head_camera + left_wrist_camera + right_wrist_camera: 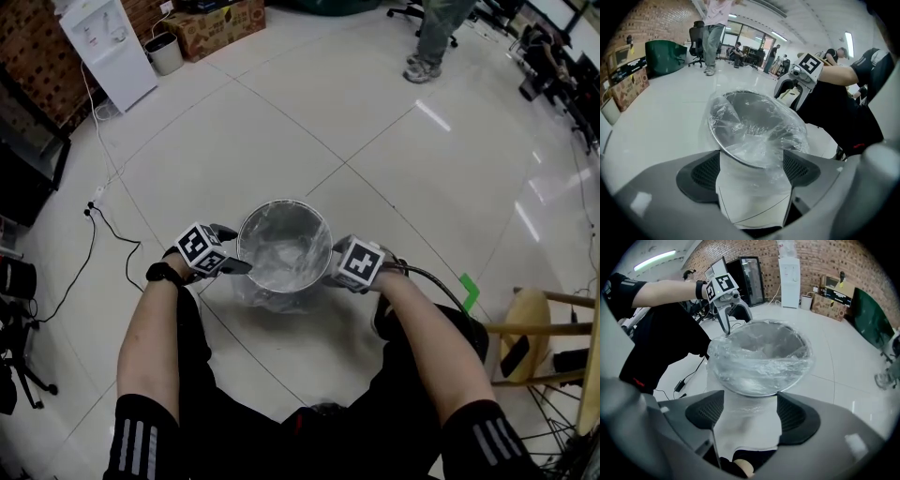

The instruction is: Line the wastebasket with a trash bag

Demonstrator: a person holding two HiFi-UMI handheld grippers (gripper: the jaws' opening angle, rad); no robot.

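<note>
A round metal wastebasket (281,208) stands on the tiled floor in front of me, lined with a clear trash bag (281,258) whose edge is folded over the rim and hangs down the outside. My left gripper (234,249) is at the basket's left rim and my right gripper (330,268) at its right rim. In the left gripper view the jaws (752,164) stand wide apart, with the bag's overhang (754,140) draped between them, unpinched. In the right gripper view the jaws (750,411) also stand wide, straddling the bag's skirt (759,364) below the rim.
A water dispenser (108,47), a small bin (166,53) and a cardboard box (216,23) stand at the far left. A black cable (103,225) runs over the floor on the left. A wooden stool (534,328) is at the right; a person (436,37) stands far off.
</note>
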